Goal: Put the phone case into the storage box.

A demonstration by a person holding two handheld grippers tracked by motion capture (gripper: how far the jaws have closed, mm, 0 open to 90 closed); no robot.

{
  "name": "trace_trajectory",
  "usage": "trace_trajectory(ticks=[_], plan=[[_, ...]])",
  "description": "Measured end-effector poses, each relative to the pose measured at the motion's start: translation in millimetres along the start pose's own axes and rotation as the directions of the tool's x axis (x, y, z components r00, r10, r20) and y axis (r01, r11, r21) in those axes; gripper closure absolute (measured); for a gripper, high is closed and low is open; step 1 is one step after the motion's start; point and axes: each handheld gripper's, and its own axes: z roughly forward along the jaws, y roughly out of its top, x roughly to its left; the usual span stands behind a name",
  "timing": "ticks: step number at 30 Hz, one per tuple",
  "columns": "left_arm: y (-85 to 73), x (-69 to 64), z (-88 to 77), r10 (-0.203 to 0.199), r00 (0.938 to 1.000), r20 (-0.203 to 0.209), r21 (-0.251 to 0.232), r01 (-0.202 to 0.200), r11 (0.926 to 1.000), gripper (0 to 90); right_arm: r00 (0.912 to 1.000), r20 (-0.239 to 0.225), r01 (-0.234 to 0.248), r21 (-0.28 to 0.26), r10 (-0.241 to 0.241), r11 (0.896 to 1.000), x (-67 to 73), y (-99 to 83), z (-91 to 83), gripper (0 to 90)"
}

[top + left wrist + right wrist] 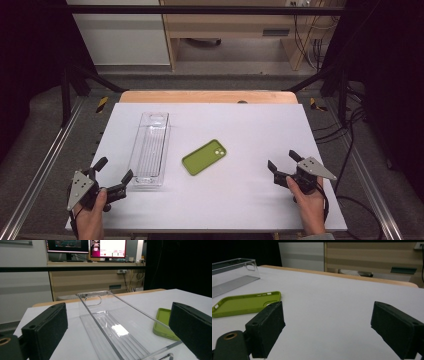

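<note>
Both sets of tongs are spread wide and hold nothing: the left tongs (114, 174) hover just off the near end of the clear tray (150, 149), and the right tongs (282, 161) hang over bare counter (260, 130) at the near right, well apart from everything. The green phone case (204, 157) lies flat, camera cut-out up, in the middle of the counter, just right of the tray and not touching it. The likely step is to get the case into the tray, so the right tongs should travel left and approach the case's near right edge low, one jaw sliding under the rim and the other on top. The case looks thin and soft, so a shallow grip may let it flex and slip; taking a long side close to the middle would be steadier. The left tongs could pinch the tray's near wall (160, 351) to stop the light plastic from skidding.
</note>
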Motion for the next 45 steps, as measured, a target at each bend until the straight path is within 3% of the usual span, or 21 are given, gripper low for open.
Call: trace_trajectory(ticks=[2, 5, 10, 17, 24, 25, 26, 32, 33, 34, 35, 37, 39, 45], plan=[[-0.1, -0.4, -0.4, 0.001, 1.0000, 0.000, 0.000, -0.001, 1.0000, 1.7, 0.9998, 0.010, -0.015, 0.031, 0.015, 0.999, -0.9, 0.1, 1.9, 10.4], [0.3, -1.4, -0.9, 0.005, 1.0000, 0.003, -0.002, -0.005, 1.0000, 1.7, 0.9970, 0.068, -0.044, 0.098, 0.037, 0.994, 2.2, 2.5, 6.4, 10.7], [-0.1, -2.1, -1.5, 0.009, 1.0000, 0.000, 0.004, -0.009, 0.9999, 1.7, 0.9940, 0.109, -0.022, 0.123, 0.008, 0.992, 5.7, 1.2, 11.1, 11.7], [-0.8, -0.2, -2.7, 0.005, 0.9999, -0.016, 0.004, -0.005, 1.0000, 1.8, 0.9992, 0.041, -0.007, 0.231, -0.003, 0.973, 14.0, 9.4, 14.8, 10.3], [-1.1, -2.8, -1.4, 0.017, 0.9998, 0.010, 0.005, -0.017, 0.9999, 1.8, 0.9970, -0.009, 0.076, 0.297, -0.077, 0.952, 30.9, 23.5, 28.3, 11.0], [-1.0, -3.0, -1.0, 0.022, 0.9997, 0.013, 0.006, -0.022, 0.9997, 1.9, 0.9955, -0.020, 0.094, 0.334, -0.092, 0.938, 36.1, 29.9, 36.1, 10.7], [-1.2, -3.2, -0.5, 0.026, 0.9996, 0.015, 0.008, -0.026, 0.9996, 1.9, 0.9955, -0.020, 0.094, 0.334, -0.092, 0.938, 36.1, 29.9, 36.1, 10.7], [-1.3, -2.9, -0.6, 0.018, 0.9997, 0.014, 0.005, -0.018, 0.9998, 1.9, 0.9929, -0.060, 0.118, 0.416, -0.102, 0.902, 46.3, 48.5, 61.0, 9.8], [-1.5, -3.3, -0.3, 0.020, 0.9997, 0.015, 0.008, -0.020, 0.9998, 1.9, 0.9932, -0.062, 0.116, 0.435, -0.098, 0.893, 48.0, 50.6, 65.4, 9.7], [-1.5, -4.2, -0.2, 0.026, 0.9995, 0.015, 0.010, -0.027, 0.9996, 1.9, 0.9922, -0.072, 0.124, 0.481, -0.102, 0.868, 50.2, 53.4, 75.0, 9.6], [-1.5, -4.2, -0.2, 0.026, 0.9995, 0.015, 0.010, -0.027, 0.9996, 1.9, 0.9922, -0.072, 0.124, 0.481, -0.102, 0.868, 50.2, 53.4, 75.0, 9.6], [-1.6, -5.1, -1.1, 0.037, 0.9992, 0.014, 0.011, -0.037, 0.9993, 1.9, 0.9909, -0.072, 0.134, 0.530, -0.113, 0.837, 52.8, 54.9, 84.7, 10.3], [-3.0, -5.5, -2.7, 0.034, 0.9994, 0.011, 0.014, -0.034, 0.9993, 1.9, 0.9905, -0.085, 0.137, 0.546, -0.108, 0.827, 55.2, 57.4, 90.5, 10.7], [-2.5, -5.6, -2.2, 0.039, 0.9992, 0.014, 0.014, -0.039, 0.9991, 1.9, 0.9896, -0.105, 0.140, 0.556, -0.098, 0.820, 59.4, 67.3, 104.1, 14.1]])
